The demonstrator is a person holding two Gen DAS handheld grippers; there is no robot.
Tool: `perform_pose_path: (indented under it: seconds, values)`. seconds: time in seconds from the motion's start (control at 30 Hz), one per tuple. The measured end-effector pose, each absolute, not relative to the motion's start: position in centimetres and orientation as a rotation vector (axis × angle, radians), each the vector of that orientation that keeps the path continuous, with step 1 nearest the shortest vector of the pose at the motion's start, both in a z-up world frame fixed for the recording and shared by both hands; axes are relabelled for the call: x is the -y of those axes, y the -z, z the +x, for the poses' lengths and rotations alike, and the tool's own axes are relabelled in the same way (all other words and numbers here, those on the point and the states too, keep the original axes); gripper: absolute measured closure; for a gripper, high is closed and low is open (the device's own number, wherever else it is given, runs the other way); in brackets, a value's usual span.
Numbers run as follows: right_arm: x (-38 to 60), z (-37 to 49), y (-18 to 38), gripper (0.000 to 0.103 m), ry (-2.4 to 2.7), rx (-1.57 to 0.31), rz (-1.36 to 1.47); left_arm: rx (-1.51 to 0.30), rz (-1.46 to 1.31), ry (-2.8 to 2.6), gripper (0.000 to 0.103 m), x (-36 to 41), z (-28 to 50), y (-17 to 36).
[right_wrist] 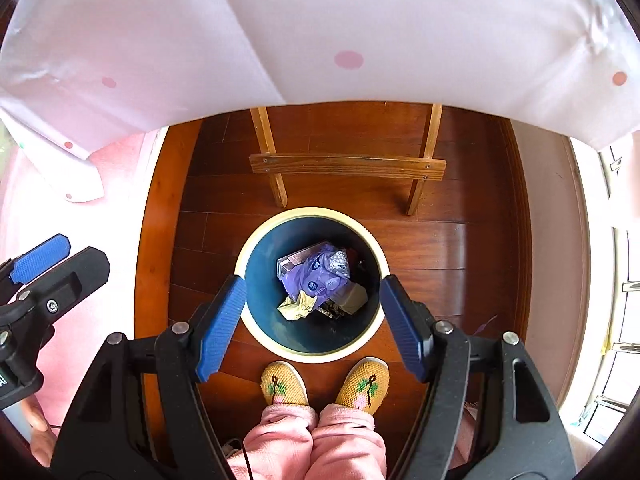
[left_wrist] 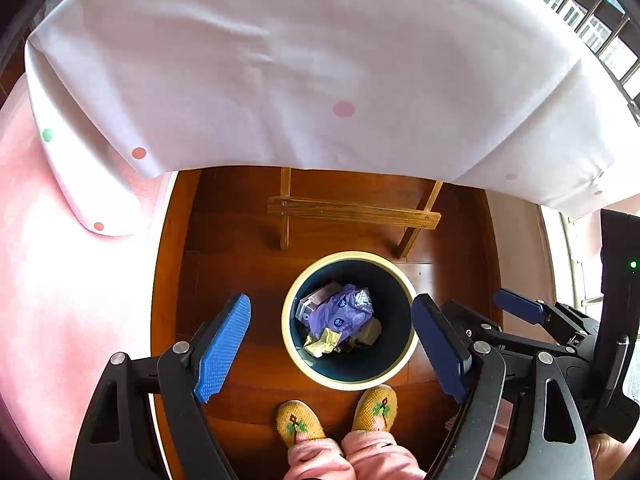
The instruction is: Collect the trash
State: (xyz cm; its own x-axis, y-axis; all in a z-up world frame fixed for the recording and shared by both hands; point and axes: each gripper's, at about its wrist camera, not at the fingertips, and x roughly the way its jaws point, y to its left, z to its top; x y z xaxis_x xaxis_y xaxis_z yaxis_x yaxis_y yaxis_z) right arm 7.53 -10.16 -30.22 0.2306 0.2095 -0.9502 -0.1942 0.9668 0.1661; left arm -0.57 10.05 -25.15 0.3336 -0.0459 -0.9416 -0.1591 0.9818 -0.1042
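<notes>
Floor: dark wooden boards (right_wrist: 460, 240), seen from above.
Table: white dotted cloth (right_wrist: 360, 20) across the far side, wooden legs beneath.
Bin: round trash bin (right_wrist: 256, 236) near the person's slippers (right_wrist: 284, 384).
Trash: purple wrapper (right_wrist: 316, 276) and yellow crumpled paper (right_wrist: 298, 306) inside the bin.
Left gripper (left_wrist: 332, 352): jaws wide, empty, above the bin.
Right gripper (right_wrist: 312, 328): jaws wide, empty, above the bin.

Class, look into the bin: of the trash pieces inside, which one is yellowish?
The crumpled yellow wrapper at the near edge of the pile in the bin. The others differ: a purple plastic bag and a silver foil piece.
</notes>
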Motion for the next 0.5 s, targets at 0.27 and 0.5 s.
perform_pose_path:
  seconds: [0.27,0.5]
  values:
    - [10.0,6.6,22.3,0.036,-0.286,-1.282,0.032,-1.169,-0.197,-0.063,0.019,-10.4,-2.4,17.4]
    - [9.3,5.5,14.6,0.036,-0.315,-1.231,0.045,-1.098,-0.197,-0.043,0.019,-10.3,-4.2,10.3]
